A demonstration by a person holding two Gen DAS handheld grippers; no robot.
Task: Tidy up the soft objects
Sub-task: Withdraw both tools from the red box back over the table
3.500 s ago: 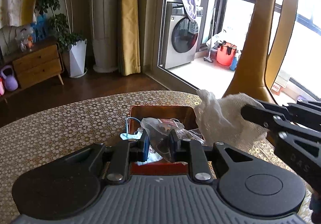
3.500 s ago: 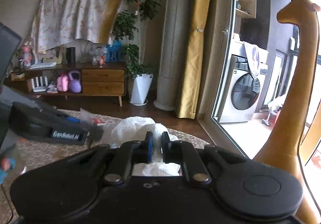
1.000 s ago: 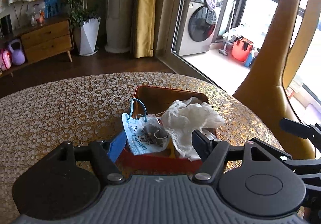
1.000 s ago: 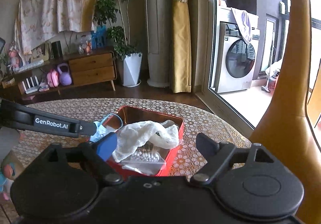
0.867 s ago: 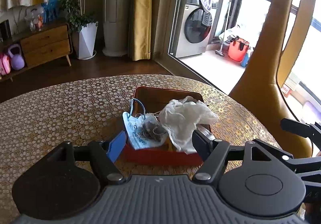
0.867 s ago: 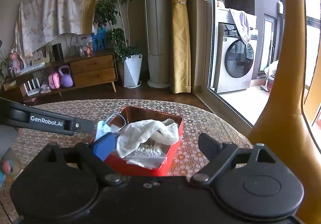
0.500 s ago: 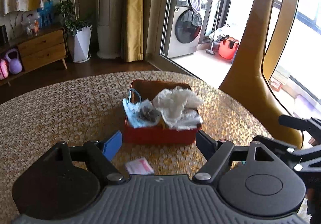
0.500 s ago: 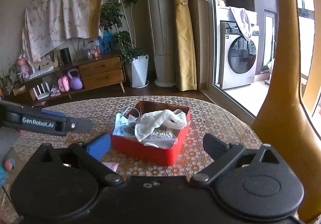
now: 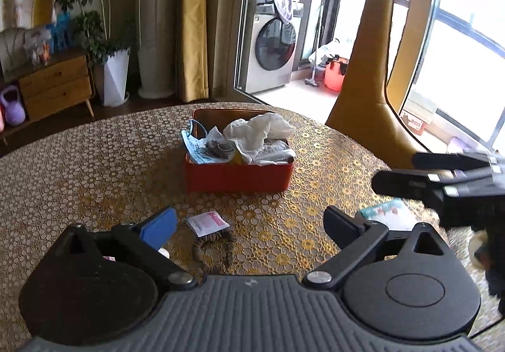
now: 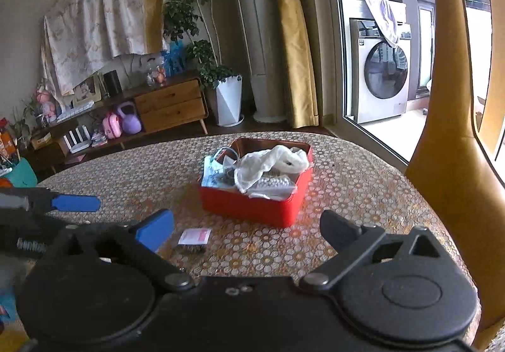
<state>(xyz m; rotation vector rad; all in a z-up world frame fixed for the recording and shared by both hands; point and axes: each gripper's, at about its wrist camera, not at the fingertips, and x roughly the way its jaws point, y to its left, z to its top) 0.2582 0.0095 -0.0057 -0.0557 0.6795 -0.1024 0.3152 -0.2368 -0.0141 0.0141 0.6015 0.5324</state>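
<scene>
Your table [image 9: 94,169], under its gold honeycomb-patterned cloth, fills the middle of both views. The red box [image 9: 236,177] sits just above centre frame in each view, well beyond the fingertips of both tools. Inside it lie a crumpled white mesh cloth [image 9: 258,131] on top, a blue face mask [image 9: 197,150] draped over the left rim, and a clear bag of small white beads [image 10: 274,184] — its contents show only in the right wrist view.

Your left gripper [image 9: 249,224] has its jaws spread wide, having just been opening, with nothing gripped. In the gap between its fingers, low in the frame, lie a small pink-and-white sachet [image 9: 207,223] and a dark coiled hair tie [image 9: 211,244] touching its near edge; neither touches a pad. A pale blue patterned packet [image 9: 386,214] lies on the cloth at lower right, beside the right finger.

Your right gripper [image 10: 246,225] is likewise fully spread and empty — the sachet lies just beside its blue left pad [image 10: 154,230].

Printing on the mask and sachet is too small to read.
</scene>
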